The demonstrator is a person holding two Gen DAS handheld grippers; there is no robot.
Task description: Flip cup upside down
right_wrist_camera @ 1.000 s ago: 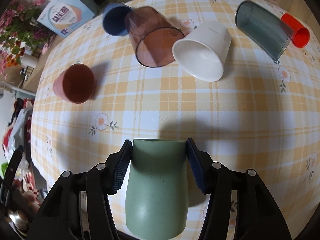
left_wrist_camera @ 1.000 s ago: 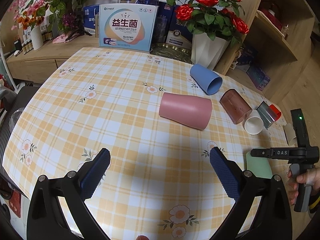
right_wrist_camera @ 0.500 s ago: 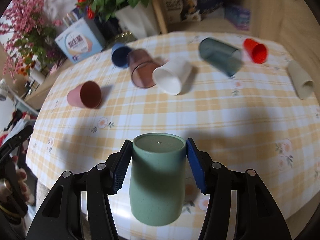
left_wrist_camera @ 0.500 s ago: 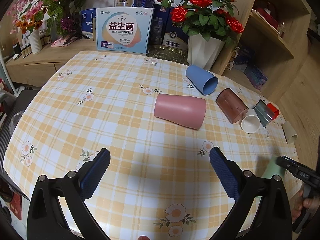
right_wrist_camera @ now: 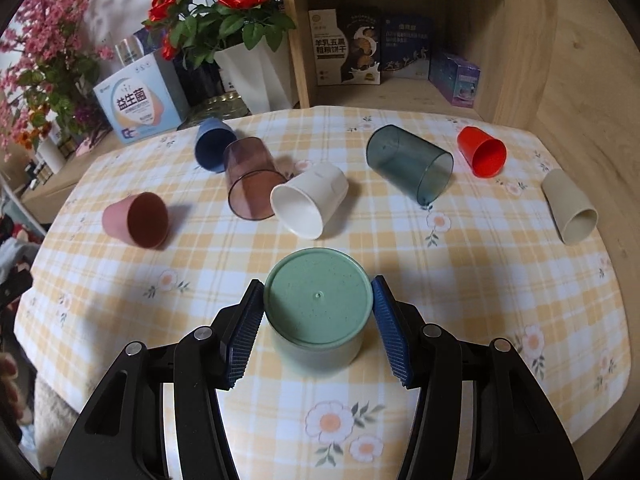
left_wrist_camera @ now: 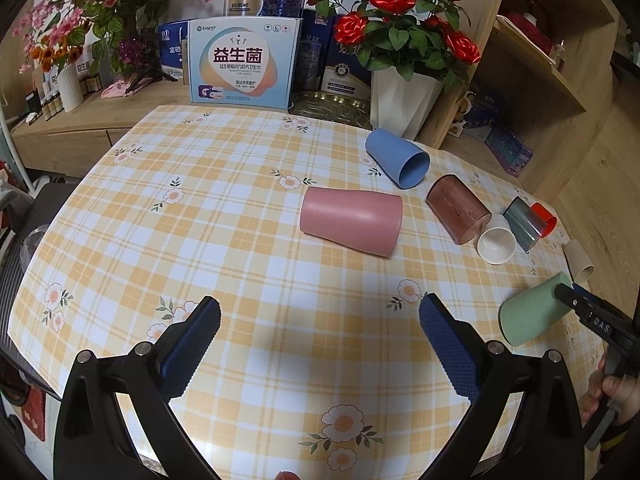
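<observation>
My right gripper [right_wrist_camera: 318, 316] is shut on a speckled green cup [right_wrist_camera: 316, 304], held above the checked tablecloth with its flat base turned toward the camera. In the left wrist view the green cup [left_wrist_camera: 532, 316] hangs tilted at the table's right edge, its base to the lower left, with the right gripper [left_wrist_camera: 588, 312] on it. My left gripper [left_wrist_camera: 320, 340] is open and empty above the near part of the table. A pink cup [left_wrist_camera: 352, 220] lies on its side in the middle.
Other cups lie on their sides: blue [left_wrist_camera: 398, 158], brown see-through [left_wrist_camera: 458, 208], white [left_wrist_camera: 496, 240], grey see-through [right_wrist_camera: 410, 164], red [right_wrist_camera: 482, 152], beige [right_wrist_camera: 572, 208]. A white vase of red roses [left_wrist_camera: 402, 100] and boxes [left_wrist_camera: 244, 64] stand at the back. A wooden shelf [right_wrist_camera: 400, 32] stands behind.
My right gripper has kept tilting the green cup, so its base now faces the camera instead of pointing up. The left gripper has stayed open and nearly still.
</observation>
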